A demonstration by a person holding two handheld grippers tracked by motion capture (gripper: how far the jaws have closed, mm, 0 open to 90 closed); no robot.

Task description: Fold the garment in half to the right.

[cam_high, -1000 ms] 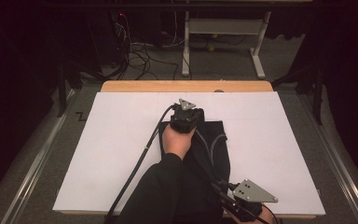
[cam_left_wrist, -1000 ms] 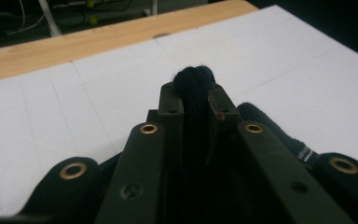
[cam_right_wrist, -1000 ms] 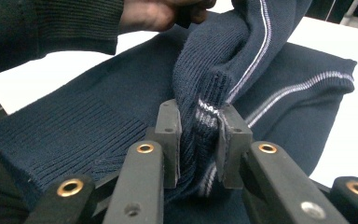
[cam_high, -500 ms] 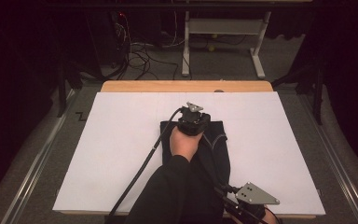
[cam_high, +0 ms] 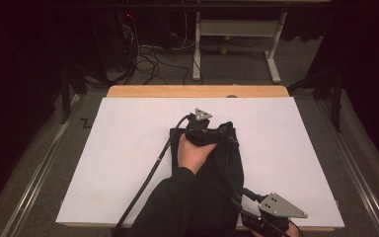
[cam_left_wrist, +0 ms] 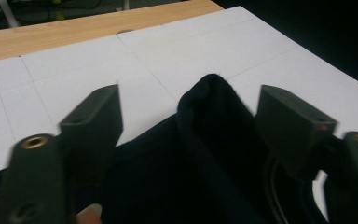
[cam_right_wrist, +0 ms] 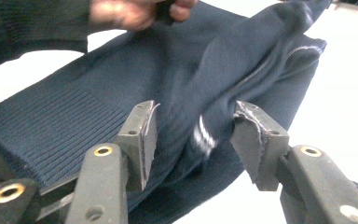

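Observation:
A dark navy knit garment lies on the white sheet, stretching from mid-table to the near edge. My left gripper sits at its far end, held by a hand. In the left gripper view it is open, and a raised fold of the garment stands between the jaws. My right gripper is at the near right edge. In the right gripper view it is open, with a bunched ridge of the garment running between its pads without being pinched.
A wooden table edge borders the far side of the sheet. The left gripper's cable trails back to the near edge. Beyond the table are cables on the floor and a white frame. Bare sheet lies left and right of the garment.
The left gripper has shifted slightly right along the garment's far end, and the fabric there has bunched up. The right gripper drifted a little right at the near edge.

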